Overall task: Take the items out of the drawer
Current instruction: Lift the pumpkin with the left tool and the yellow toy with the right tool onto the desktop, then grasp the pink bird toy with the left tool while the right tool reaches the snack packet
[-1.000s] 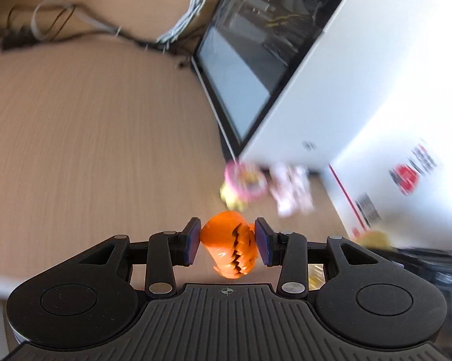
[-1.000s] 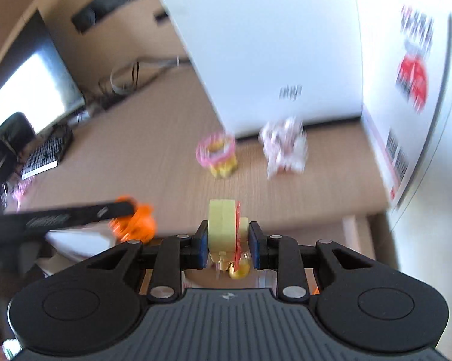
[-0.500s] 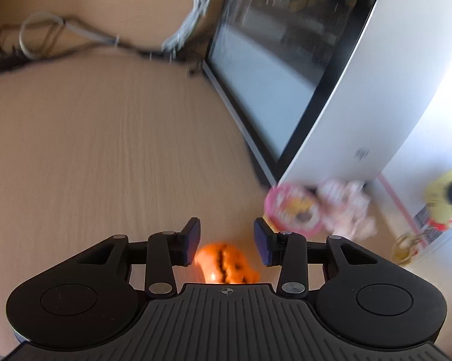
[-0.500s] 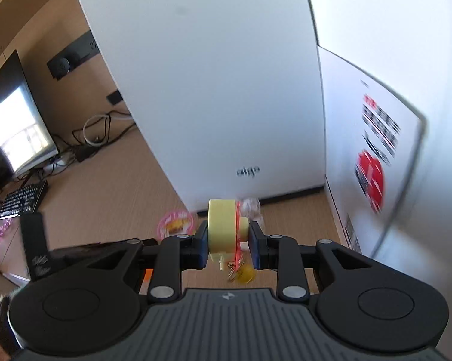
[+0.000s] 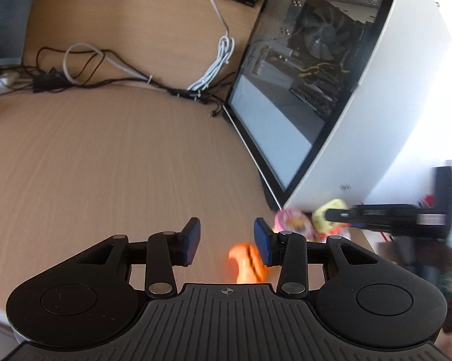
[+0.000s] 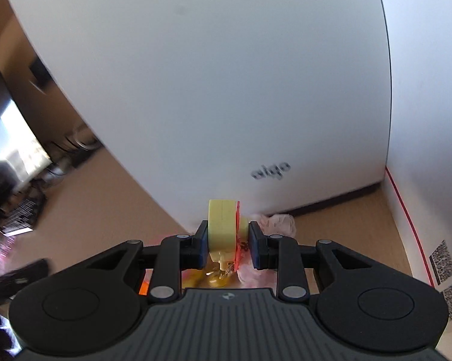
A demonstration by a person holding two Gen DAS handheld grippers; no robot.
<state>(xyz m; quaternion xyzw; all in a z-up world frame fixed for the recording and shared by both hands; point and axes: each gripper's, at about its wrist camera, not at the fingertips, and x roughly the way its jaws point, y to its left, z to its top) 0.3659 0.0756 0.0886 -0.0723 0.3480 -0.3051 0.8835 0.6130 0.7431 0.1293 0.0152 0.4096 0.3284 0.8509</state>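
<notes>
In the left wrist view my left gripper (image 5: 226,240) stands open above the wooden desk (image 5: 105,162). An orange toothed toy (image 5: 248,263) lies blurred on the desk just below and right of the gap, free of the pads. A pink ring toy (image 5: 292,222) sits near the white computer case (image 5: 391,105). My right gripper (image 6: 228,248) is shut on a yellow toy (image 6: 222,227) with a red edge and a gold dangling piece. The same yellow toy (image 5: 329,216) shows at the right of the left view. A pink-white crumpled item (image 6: 278,224) lies beyond it against the case.
The white computer case (image 6: 226,90) with a glass side panel (image 5: 301,84) fills the right. Cables (image 5: 105,69) run along the desk's back. A white box with a red line (image 6: 430,180) stands right of the case. A monitor and keyboard (image 6: 18,219) lie far left.
My left gripper let go of the orange toy, which now lies on the desk, and drew back. My right gripper carried the yellow toy forward, close to the white case.
</notes>
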